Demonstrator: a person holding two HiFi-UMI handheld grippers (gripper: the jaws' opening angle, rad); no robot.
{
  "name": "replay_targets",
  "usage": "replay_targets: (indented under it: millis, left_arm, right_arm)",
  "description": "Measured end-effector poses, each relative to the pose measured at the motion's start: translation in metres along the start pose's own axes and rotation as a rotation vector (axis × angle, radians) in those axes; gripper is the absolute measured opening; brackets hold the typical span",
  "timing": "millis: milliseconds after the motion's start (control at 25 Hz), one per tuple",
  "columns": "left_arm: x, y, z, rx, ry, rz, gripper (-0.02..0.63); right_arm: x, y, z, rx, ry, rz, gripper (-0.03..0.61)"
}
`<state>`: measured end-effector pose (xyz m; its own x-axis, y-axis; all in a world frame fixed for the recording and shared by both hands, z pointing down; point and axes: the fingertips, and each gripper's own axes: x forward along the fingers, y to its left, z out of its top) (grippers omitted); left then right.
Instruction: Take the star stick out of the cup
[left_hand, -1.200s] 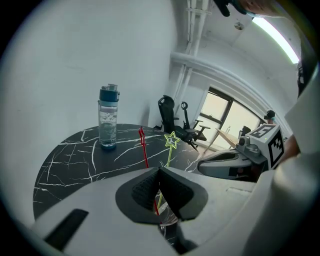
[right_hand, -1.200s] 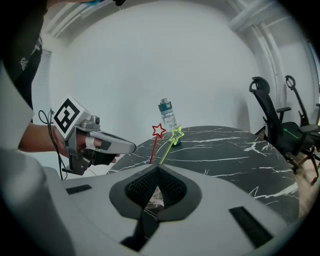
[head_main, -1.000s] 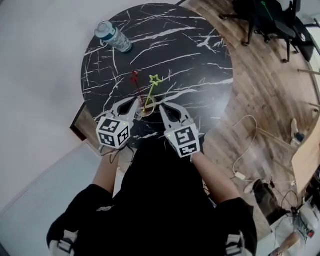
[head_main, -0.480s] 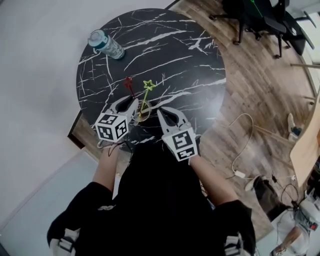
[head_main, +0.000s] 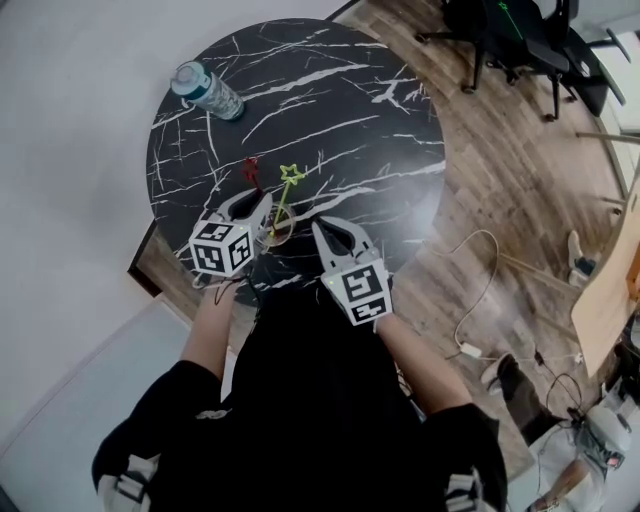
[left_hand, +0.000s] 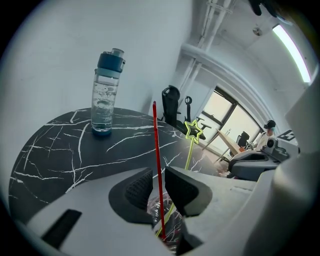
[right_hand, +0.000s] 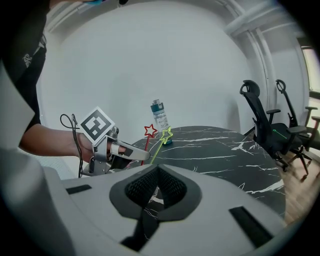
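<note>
A round black marble table, veined in white, carries a clear, blue-capped bottle near its far edge, well apart from the cup at the near rim. Two thin star-topped sticks lean in the cup, the red stick beside the yellow stick. The left gripper holds its ribbed jaws at a narrow slit, and the red stick rises through it with slivers of gap on both sides. The right gripper hovers just beside the cup, its jaws pressed together on nothing. The left jaws hide most of the cup.
</note>
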<state>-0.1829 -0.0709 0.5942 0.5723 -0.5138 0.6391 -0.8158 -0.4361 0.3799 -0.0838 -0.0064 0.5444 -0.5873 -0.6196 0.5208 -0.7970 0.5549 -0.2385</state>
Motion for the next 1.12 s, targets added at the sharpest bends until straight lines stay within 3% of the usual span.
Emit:
replay_targets:
  millis: [200,760,1120]
  left_arm:
    - [0.000,-0.002,0.004,-0.004,-0.031,0.005,0.012]
    - [-0.020,-0.007,0.023,0.016,-0.094,0.075,0.011]
    - [-0.050,-0.018,0.050,-0.009,-0.216,0.121,0.011]
  right_arm:
    - [-0.004,-0.004,0.000,-0.009,0.004,0.005,-0.003]
    - [-0.011,-0.004,0.015,-0.060,-0.001,0.061,-0.003]
    - [-0.015,0.006,0.027,-0.121,-0.008,0.135,-0.003]
